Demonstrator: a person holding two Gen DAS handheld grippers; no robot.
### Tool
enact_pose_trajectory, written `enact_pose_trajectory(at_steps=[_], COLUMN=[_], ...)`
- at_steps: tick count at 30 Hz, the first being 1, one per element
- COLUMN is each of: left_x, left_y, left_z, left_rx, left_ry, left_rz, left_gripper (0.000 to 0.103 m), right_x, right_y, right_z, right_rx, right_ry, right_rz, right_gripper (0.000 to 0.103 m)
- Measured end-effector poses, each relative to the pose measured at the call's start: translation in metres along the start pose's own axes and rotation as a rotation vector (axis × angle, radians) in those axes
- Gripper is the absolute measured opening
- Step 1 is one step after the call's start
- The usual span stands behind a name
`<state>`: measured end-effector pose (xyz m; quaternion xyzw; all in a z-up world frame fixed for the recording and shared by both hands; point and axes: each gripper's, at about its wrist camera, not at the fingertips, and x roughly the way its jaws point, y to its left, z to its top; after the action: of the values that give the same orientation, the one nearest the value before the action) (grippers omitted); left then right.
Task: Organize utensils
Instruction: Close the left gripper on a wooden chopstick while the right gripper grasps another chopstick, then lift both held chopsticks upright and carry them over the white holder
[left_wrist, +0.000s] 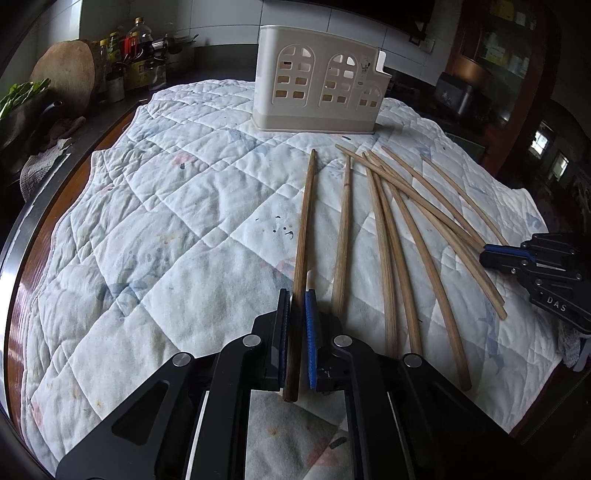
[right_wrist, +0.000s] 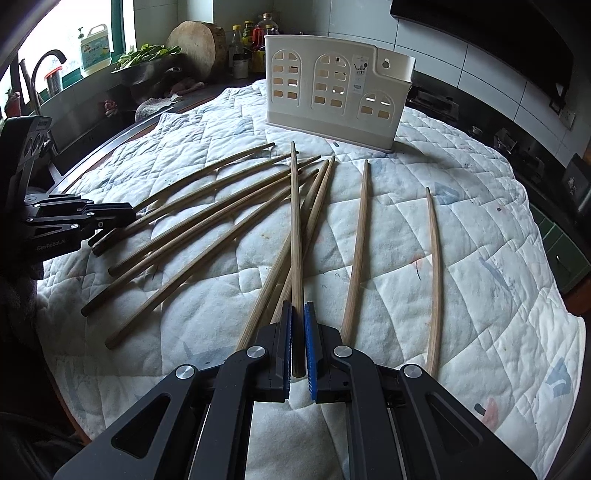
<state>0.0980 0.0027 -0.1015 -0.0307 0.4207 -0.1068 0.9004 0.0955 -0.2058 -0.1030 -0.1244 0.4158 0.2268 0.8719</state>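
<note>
In the left wrist view my left gripper (left_wrist: 297, 297) is shut on the thick end of a dark wooden chopstick (left_wrist: 305, 221) that points away toward a cream plastic utensil holder (left_wrist: 317, 92). The right wrist view shows my right gripper (right_wrist: 298, 310) shut on a paler chopstick (right_wrist: 295, 221), which points at the same holder (right_wrist: 332, 92) and crosses over other sticks. Several loose chopsticks (left_wrist: 391, 258) (right_wrist: 207, 214) lie fanned on the quilted cloth between the two grippers. Each gripper shows in the other's view: the right gripper (left_wrist: 491, 254), the left gripper (right_wrist: 127, 214).
A white quilted cloth (left_wrist: 166, 240) covers the table, whose wooden edge shows at the left. Behind it a counter holds bottles (left_wrist: 136, 51), a round wooden board (right_wrist: 195, 44), greens and a sink tap (right_wrist: 44, 70). A stove (right_wrist: 436, 103) stands at the back right.
</note>
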Motion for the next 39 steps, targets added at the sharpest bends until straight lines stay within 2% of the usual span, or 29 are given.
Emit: enact_pose_trajectory(at_steps=[13,24,33,39], left_x=[-0.045,-0.068,-0.09,-0.109], left_y=[-0.004,-0.003,-0.002,-0.011], left_z=[0.021,0.056,0.112,0.157], left_rx=[0.008,0.014,0.029,0.07], left_ry=[-0.129,-0.222,-0.28,-0.339], left_rz=[-0.019,-0.051,-0.099,-0.1], left_gripper=[0.006,0.006,0.005,0.005], right_x=[-0.055,-0.088,-0.119,-0.138], right_y=[0.001,-0.006,-0.025,-0.041], right_z=[0.022,0.072,0.136,0.182], right_rx=[0.059,0.104,0.084,0.073], right_ry=[-0.183,-0.319,-0.372,-0.411], right_rz=[-0.014,-0.01,-0.038,-0.083], right_gripper=[0.007,0.007,0.007,0.007])
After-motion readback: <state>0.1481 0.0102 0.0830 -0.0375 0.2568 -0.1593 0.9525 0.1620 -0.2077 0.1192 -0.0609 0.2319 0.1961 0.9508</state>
